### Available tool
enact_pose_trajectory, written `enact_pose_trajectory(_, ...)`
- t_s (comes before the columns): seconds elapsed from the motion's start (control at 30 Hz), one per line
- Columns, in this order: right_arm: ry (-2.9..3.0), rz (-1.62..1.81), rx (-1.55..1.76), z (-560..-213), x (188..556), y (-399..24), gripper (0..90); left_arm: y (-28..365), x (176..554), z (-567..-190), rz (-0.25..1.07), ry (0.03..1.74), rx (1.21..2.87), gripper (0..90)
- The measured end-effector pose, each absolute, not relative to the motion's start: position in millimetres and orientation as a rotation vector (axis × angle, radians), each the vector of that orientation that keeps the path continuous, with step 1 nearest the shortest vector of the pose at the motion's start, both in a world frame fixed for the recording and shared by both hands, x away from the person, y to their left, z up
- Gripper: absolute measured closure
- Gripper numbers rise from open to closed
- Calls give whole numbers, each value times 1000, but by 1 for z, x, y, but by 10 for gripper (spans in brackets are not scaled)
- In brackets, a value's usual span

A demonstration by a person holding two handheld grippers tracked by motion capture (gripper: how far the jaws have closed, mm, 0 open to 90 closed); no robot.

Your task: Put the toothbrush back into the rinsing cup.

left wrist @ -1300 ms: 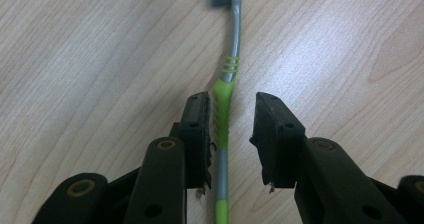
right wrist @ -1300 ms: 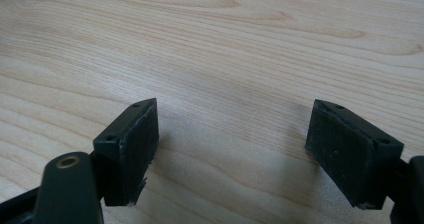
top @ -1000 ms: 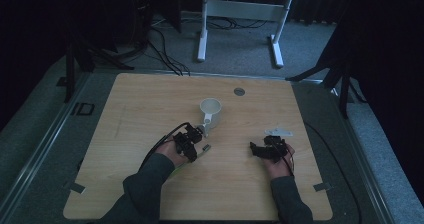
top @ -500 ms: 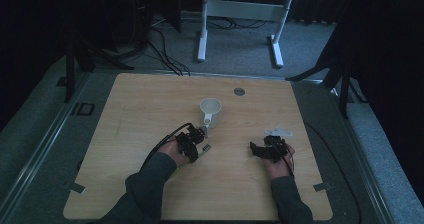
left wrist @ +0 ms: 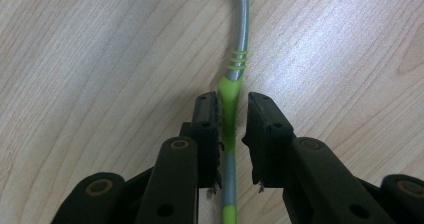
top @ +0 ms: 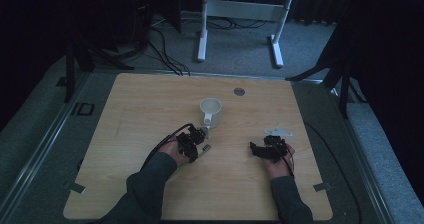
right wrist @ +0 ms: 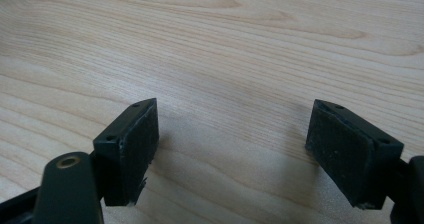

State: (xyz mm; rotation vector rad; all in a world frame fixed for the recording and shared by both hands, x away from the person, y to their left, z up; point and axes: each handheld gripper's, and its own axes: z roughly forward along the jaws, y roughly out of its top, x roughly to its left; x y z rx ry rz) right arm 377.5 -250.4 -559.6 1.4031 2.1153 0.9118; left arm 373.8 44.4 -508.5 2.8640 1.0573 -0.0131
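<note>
A toothbrush (left wrist: 240, 39) with a grey neck and a green and grey handle lies flat on the wooden table (top: 150, 114). My left gripper (left wrist: 232, 101) straddles its green grip section. The jaws have just been closing around it: the left pad (left wrist: 216, 119) rests against the handle, while a thin gap remains at the right pad. In the high view the left gripper (top: 202, 140) sits just in front of a white mug (top: 210, 108). My right gripper (top: 256, 150) stands open over bare wood, nothing between its pads (right wrist: 235, 109).
A small grey round insert (top: 239, 91) sits in the tabletop behind the mug. Beyond the table's far edge stand the white legs of a stand (top: 240, 11), with cables on the grey floor. Bare wood stretches to the left and front.
</note>
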Motion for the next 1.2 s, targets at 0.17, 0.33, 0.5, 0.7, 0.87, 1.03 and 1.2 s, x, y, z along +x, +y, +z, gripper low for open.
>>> enact_pose_trajectory(0.17,2115,912,1403,-560,377,-250,207,43,374,-509,-10,1053,2874,759)
enact_pose_trajectory(0.33,2115,912,1403,-560,377,-250,207,42,373,-511,-2,1047,2888,774)
enact_pose_trajectory(0.5,2116,912,1403,-560,377,-250,207,41,373,-512,2,1046,2893,794)
enact_pose_trajectory(0.7,2116,912,1403,-560,378,-250,207,40,373,-514,7,1043,2907,797)
enact_pose_trajectory(0.87,2117,912,1401,-560,378,-250,207,40,373,-515,7,1040,2913,803)
enact_pose_trajectory(1.03,2117,912,1402,-560,378,-250,207,40,374,-515,8,1040,2915,810)
enact_pose_trajectory(1.2,2117,913,1401,-560,378,-250,207,40,374,-516,2,1039,2914,811)
